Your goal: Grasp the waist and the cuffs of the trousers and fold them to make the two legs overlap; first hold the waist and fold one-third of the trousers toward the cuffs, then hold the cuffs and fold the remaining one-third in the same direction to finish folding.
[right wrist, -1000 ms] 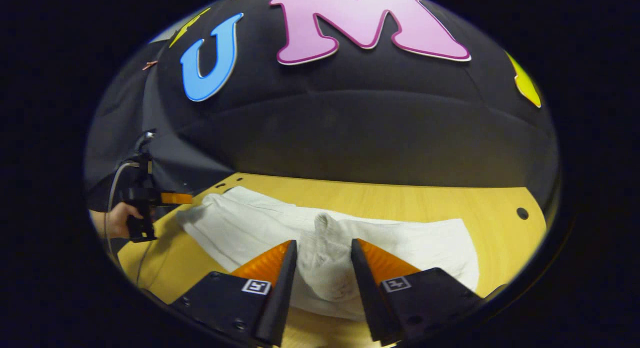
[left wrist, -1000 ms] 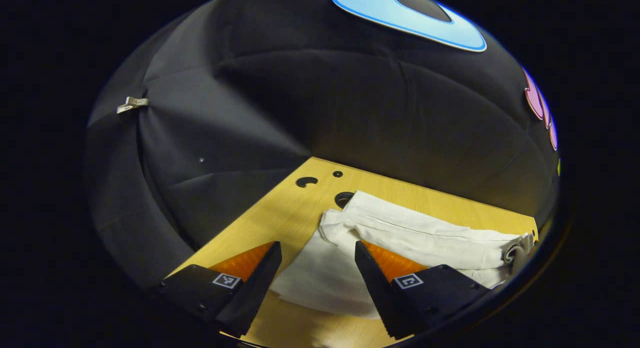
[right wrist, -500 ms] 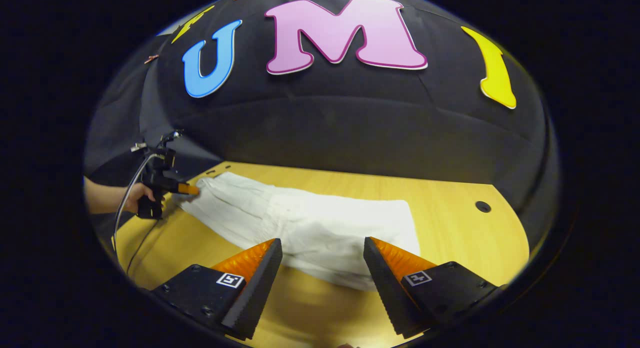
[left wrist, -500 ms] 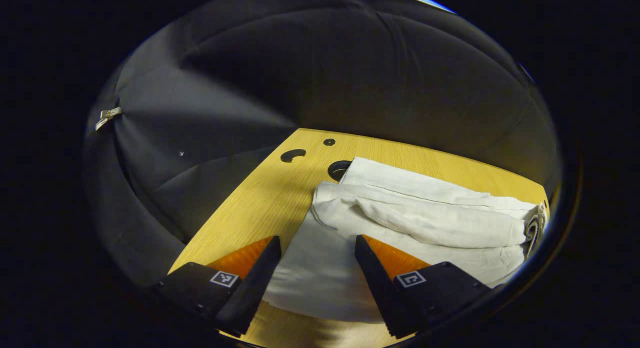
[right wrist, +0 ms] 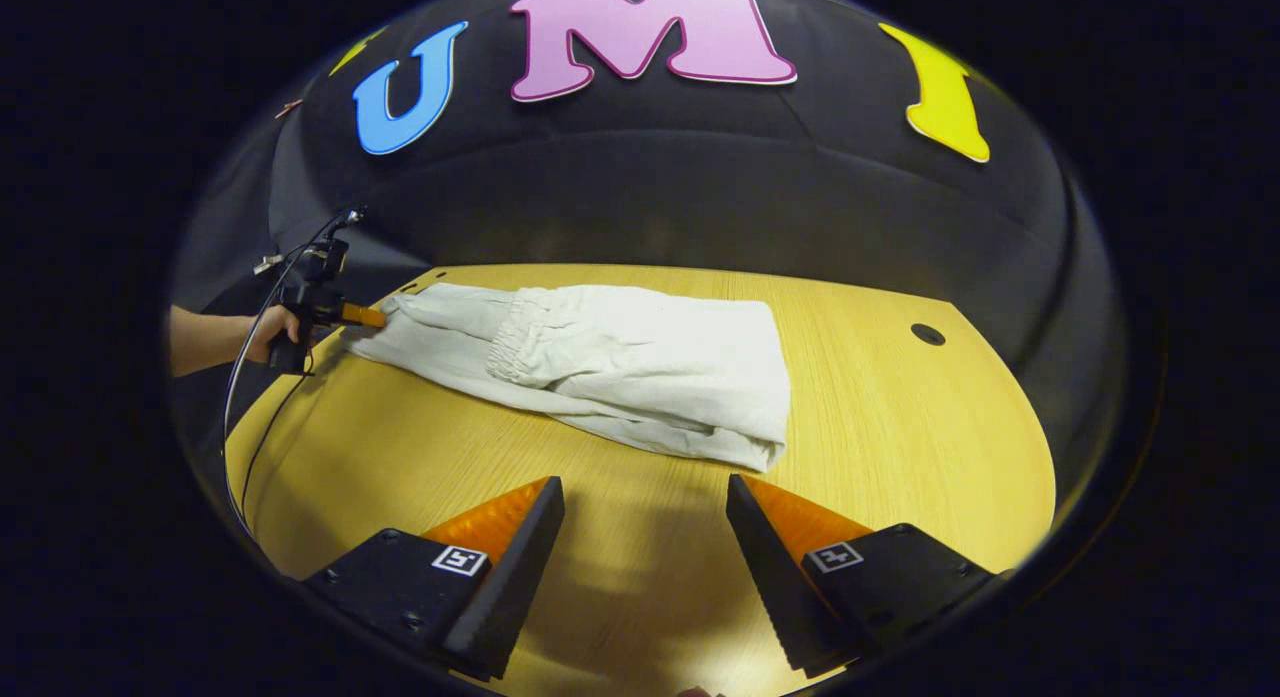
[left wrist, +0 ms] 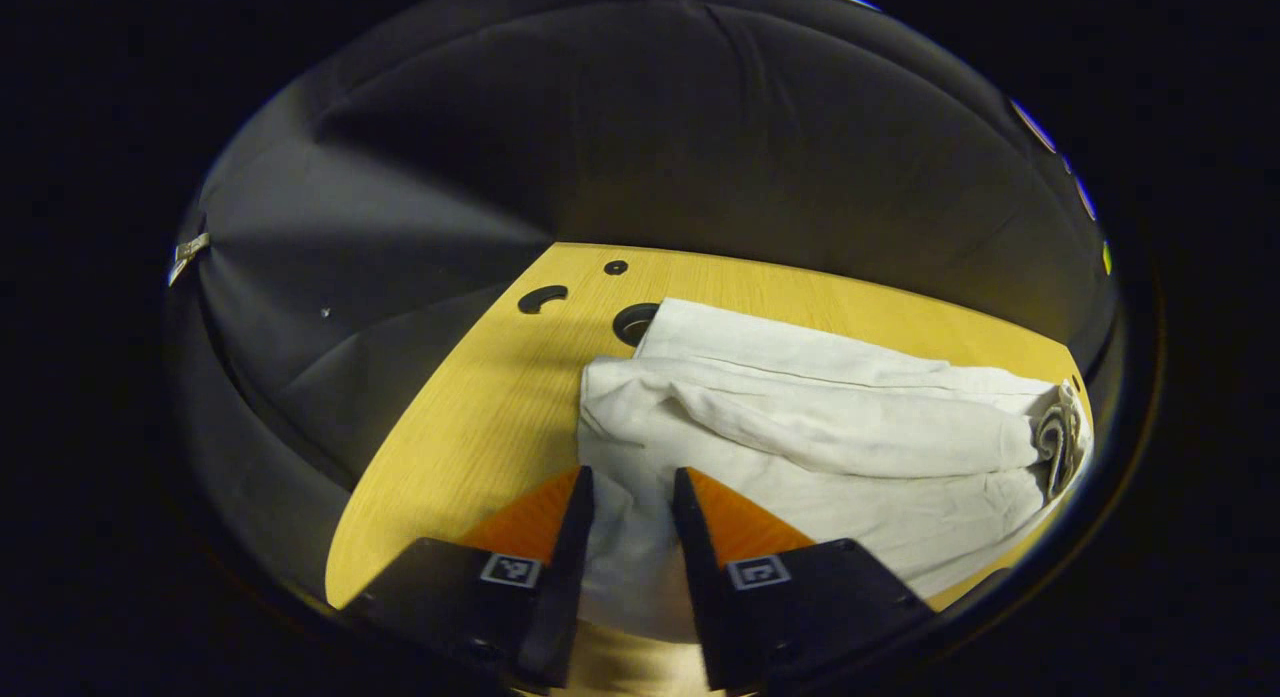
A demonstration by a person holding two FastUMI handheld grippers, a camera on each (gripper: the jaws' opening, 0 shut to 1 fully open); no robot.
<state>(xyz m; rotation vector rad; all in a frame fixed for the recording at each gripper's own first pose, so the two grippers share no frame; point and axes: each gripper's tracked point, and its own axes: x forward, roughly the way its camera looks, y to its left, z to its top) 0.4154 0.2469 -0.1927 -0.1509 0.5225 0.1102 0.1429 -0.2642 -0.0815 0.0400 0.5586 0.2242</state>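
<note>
In the left gripper view, the left gripper (left wrist: 630, 512) is pinching the near cuff edge of the white trousers (left wrist: 820, 427), with a narrow ridge of cloth rising between its two fingers, which are drawn close together on it. The trousers are lying flat on the wooden table (left wrist: 480, 417), and the elastic waistband (left wrist: 1058, 435) is sitting folded over on top of the legs at the far right of this view, so the waist third looks already turned toward the cuffs. To do the coming cuff fold well, I judge the grip should be taking both leg layers, not only the top one; whether it does is hard to tell here. Just beyond the cuffs a round hole (left wrist: 634, 322) in the tabletop is partly covered by the cloth. In the right gripper view, the right gripper (right wrist: 645, 522) is hovering with its fingers spread wide over bare tabletop, near the folded edge of the trousers but apart from it and holding nothing. Far off at the left, a hand (right wrist: 272, 329) is holding the other gripper against the cuff end. In my judgement, this free gripper should be taking the second cuff corner so both corners lift evenly, carrying the cuffs over the waistband without dragging the layers askew.
</note>
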